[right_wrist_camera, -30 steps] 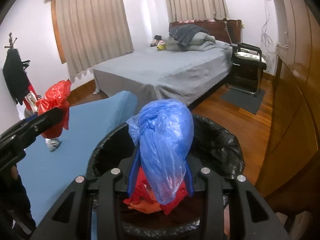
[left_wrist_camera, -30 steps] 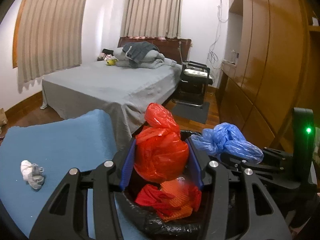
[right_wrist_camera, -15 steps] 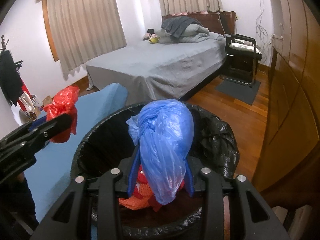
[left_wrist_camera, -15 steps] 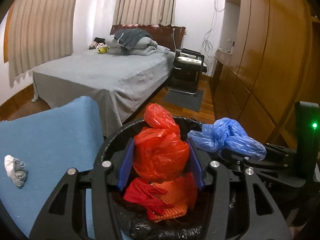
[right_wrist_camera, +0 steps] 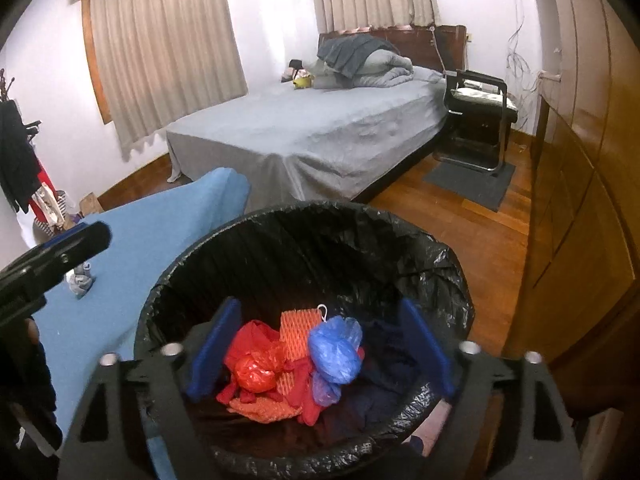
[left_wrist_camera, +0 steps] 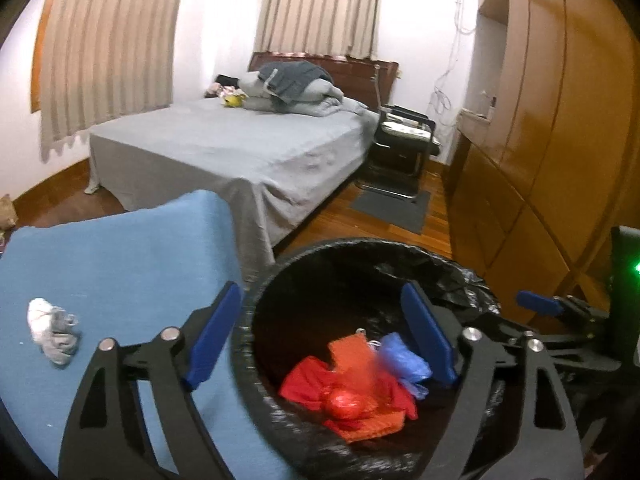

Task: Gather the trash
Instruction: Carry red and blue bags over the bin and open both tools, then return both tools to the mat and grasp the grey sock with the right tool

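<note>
I had both tools over the bin (right_wrist_camera: 304, 248) with its black liner: the left tool (left_wrist_camera: 320, 336) had its jaws opening and nothing between them, and the right tool (right_wrist_camera: 320, 344) was opening too, likewise empty. The red bag (right_wrist_camera: 256, 368) and the blue bag (right_wrist_camera: 336, 348) lay in the bin below the tools, on orange netting (right_wrist_camera: 298, 330). To the left of my left tool a crumpled grey rag (left_wrist_camera: 52, 334) sat on the blue-covered counter (left_wrist_camera: 120, 256).
</note>
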### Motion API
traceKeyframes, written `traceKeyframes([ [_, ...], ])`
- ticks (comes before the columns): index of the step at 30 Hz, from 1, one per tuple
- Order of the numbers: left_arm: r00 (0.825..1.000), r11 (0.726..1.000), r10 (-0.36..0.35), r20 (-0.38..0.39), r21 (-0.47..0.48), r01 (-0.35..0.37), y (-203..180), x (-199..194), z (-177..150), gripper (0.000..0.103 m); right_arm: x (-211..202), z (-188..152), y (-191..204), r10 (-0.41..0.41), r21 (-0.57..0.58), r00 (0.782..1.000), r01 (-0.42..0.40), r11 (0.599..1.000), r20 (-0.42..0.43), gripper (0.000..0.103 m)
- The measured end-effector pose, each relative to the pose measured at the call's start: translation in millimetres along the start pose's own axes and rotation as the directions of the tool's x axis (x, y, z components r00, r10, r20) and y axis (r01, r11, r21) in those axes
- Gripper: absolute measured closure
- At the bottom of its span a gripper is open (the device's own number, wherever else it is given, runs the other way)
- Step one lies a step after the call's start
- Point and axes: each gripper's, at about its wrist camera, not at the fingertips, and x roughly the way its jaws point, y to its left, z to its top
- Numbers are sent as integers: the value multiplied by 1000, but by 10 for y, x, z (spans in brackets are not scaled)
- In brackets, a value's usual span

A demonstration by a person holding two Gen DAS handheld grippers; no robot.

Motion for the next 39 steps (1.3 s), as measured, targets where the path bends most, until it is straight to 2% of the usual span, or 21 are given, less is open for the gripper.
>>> traceKeyframes([
  [2, 1000, 1000, 22, 9, -8, -22, 95, -73, -1, 17, -26, 22, 41, 2, 7, 1000, -2, 1000, 11, 8],
  [6, 997, 996, 81, 16, -41, -80, 336, -240, -10, 12, -41, 56, 162, 18, -1, 1000, -18, 1000, 25, 7],
  [12, 982, 980, 186, 24, -81, -184, 807, -541, -90, 12, 23, 120, 565, 73, -49, 997, -72, 996, 26, 6],
  [17, 955, 948, 297, 18, -121, -293, 1270, -768, -215, 12, 156, 174, 1012, 134, -107, 991, -132, 985, 14, 6],
  [24, 913, 896, 409, -1, -188, -402, 1875, -1036, -366, 12, 335, 193, 1626, 211, -179, 978, -208, 962, -4, 6],
  [33, 871, 840, 489, -56, -239, -487, 2523, -1158, -575, 12, 665, 171, 2419, 287, -229, 957, -290, 929, -46, 6],
  [39, 851, 811, 517, -91, -264, -521, 2888, -1154, -717, 12, 978, 88, 2922, 317, -253, 944, -331, 909, -96, 6],
])
